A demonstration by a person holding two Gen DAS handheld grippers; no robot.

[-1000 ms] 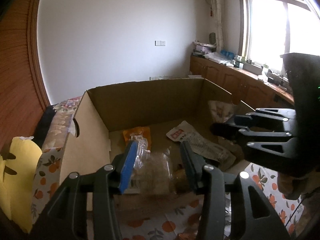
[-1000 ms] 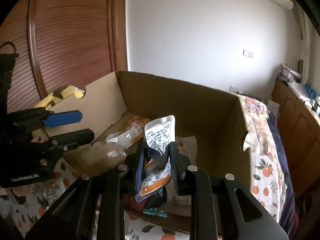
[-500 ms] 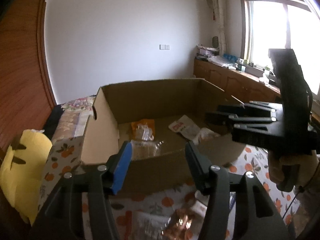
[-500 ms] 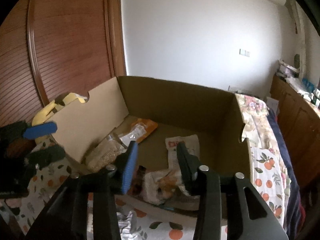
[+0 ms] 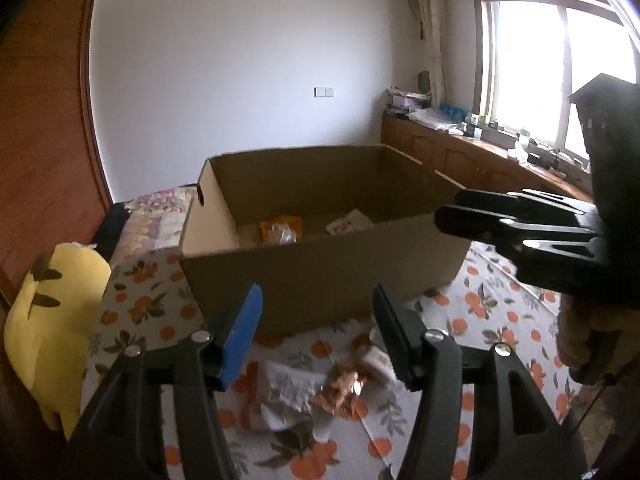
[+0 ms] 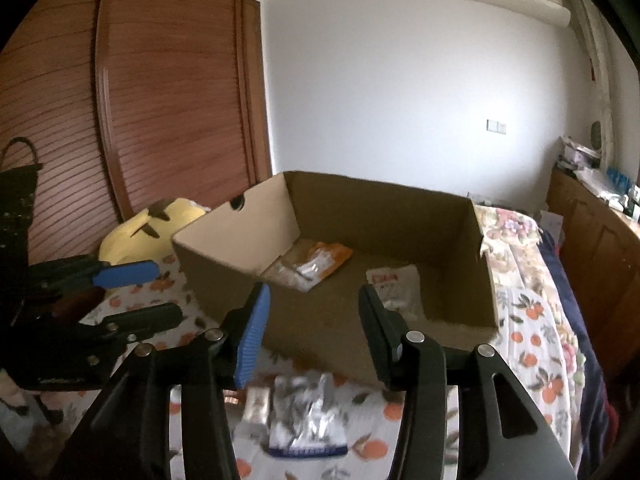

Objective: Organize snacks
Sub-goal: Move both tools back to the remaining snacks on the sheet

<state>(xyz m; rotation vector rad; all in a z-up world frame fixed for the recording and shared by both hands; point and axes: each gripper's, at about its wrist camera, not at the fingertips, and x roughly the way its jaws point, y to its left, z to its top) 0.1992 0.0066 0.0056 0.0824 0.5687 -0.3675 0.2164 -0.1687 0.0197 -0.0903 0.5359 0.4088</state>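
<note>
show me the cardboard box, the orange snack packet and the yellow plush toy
cardboard box [image 6: 320, 332], right wrist view, near wall
orange snack packet [image 6: 334, 254], right wrist view, orange end
yellow plush toy [image 5: 52, 320], left wrist view, body

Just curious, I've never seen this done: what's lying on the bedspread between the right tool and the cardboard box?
In the right wrist view, a silvery snack packet lies before the cardboard box, beneath the right tool.

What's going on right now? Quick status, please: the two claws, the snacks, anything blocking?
Left gripper and right gripper open, empty, jaws just opening. Cardboard box holds several packets; more snack packets wait on the orange-print cloth. Nothing blocking.
</note>
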